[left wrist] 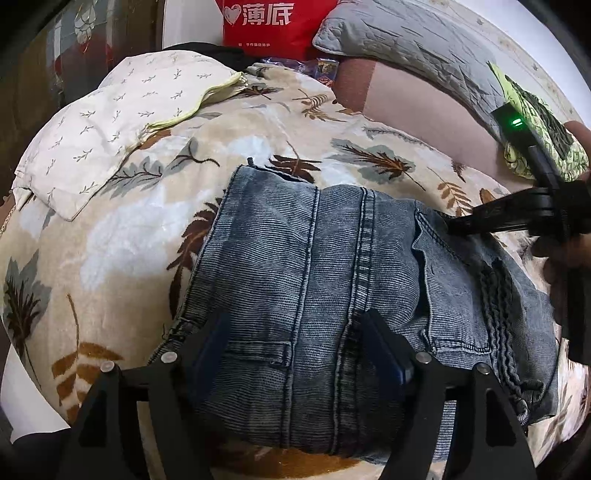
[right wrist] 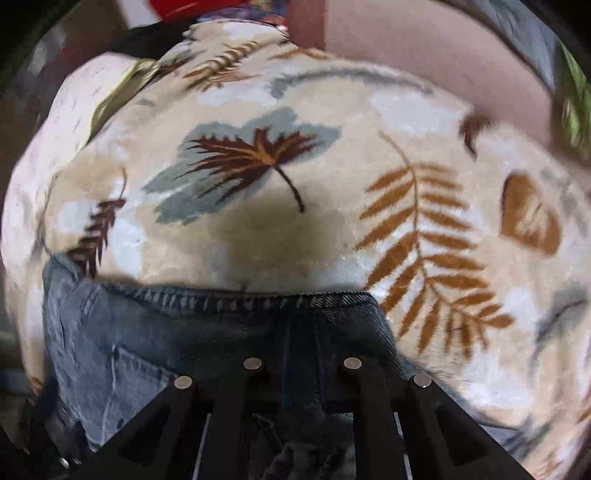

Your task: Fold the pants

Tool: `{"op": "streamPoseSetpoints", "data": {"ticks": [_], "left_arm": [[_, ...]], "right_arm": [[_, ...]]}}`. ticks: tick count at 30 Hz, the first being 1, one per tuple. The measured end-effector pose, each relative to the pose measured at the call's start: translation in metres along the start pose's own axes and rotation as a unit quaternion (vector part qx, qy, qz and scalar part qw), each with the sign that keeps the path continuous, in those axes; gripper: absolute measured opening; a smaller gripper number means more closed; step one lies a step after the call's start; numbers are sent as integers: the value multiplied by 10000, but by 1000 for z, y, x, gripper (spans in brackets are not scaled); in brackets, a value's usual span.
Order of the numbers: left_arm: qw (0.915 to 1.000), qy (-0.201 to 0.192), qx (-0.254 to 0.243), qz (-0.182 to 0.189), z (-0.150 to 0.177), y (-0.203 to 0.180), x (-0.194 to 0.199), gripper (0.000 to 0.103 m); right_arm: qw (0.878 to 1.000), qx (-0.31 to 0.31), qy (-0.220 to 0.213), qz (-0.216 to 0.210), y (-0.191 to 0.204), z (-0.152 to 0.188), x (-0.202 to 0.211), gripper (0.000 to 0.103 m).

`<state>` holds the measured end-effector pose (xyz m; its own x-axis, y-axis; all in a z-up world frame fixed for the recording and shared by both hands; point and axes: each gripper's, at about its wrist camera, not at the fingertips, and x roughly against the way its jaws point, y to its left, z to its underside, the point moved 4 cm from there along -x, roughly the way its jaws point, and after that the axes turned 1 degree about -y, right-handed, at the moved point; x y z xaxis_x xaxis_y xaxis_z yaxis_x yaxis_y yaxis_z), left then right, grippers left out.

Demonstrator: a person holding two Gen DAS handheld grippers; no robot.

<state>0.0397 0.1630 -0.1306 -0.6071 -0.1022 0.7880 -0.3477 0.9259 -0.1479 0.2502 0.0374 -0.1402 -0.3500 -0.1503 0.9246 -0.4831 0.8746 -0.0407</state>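
Note:
Folded blue denim pants (left wrist: 314,258) lie on a leaf-patterned blanket (left wrist: 147,240). My left gripper (left wrist: 295,347) hovers over their near part, open wide, its blue pads (left wrist: 210,350) apart with the denim lying flat beneath them. My right gripper (left wrist: 458,223) comes in from the right, held by a hand (left wrist: 569,243), its tip at the pants' far right edge. In the right wrist view the right gripper (right wrist: 303,332) has its fingers close together, and a fold of the pants (right wrist: 129,332) with its stitched hem is pinched between them. The fingertips are hidden in the cloth.
A white sprig-print pillow (left wrist: 110,122) lies at the back left of the blanket (right wrist: 295,166). Behind it stand a red bag (left wrist: 273,22), a grey quilt (left wrist: 406,37), a pink sheet (left wrist: 406,99) and green patterned fabric (left wrist: 535,110). The bed drops off at the left.

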Motion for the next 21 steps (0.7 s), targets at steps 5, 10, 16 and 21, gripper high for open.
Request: {"op": "streamPoseSetpoints", "data": {"ticks": [5,10,16,21], "left_arm": [[10000,2,25,23,0,0,0,75],[10000,-11,23,5,1,-1,1,75],[10000,-13,5,5,2,0,1,75],[10000,-11,18,-3,2,-1,2,75]], "right_arm": [[9992,17,-214,-347,11,28,35,15],[9989,313,101,-343,24,51,24,39],[9992,353,133,-153,28,54,17,39],[9988,398,-205,-171,35,49,37,61]]}}
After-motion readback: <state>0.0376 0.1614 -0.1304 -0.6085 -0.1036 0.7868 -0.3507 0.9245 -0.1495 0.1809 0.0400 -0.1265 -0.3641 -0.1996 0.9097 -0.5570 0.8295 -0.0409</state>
